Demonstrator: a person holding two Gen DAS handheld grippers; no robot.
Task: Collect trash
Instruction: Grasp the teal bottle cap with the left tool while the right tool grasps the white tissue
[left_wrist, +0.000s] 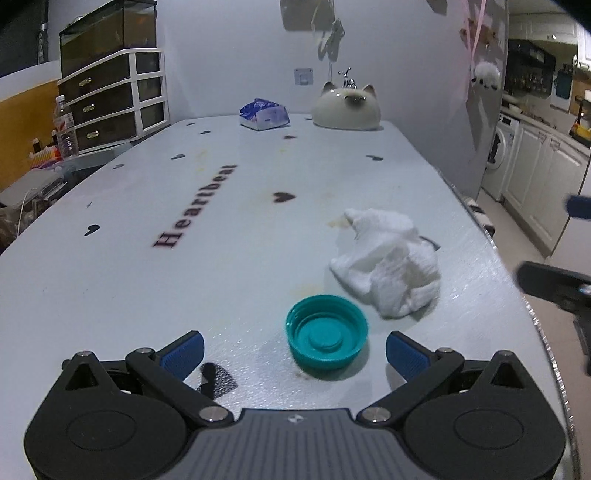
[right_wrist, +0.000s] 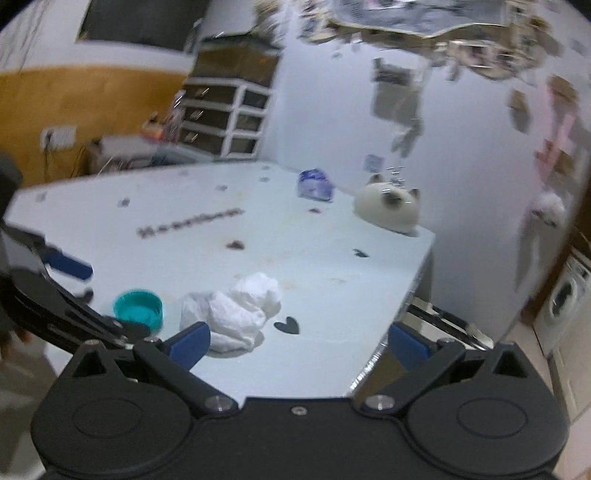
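A teal bottle cap lies upside down on the pale table, just ahead of my left gripper, which is open with the cap near the gap between its blue fingertips. A crumpled white tissue rests beyond the cap to the right. In the right wrist view the same cap and tissue show; my right gripper hovers open over the table's near right corner, its left fingertip close to the tissue. The left gripper appears at that view's left edge.
A blue tissue pack and a cat-shaped ceramic piece stand at the table's far end. A drawer unit and a water bottle are at the left. The table edge drops off to the right, toward kitchen cabinets.
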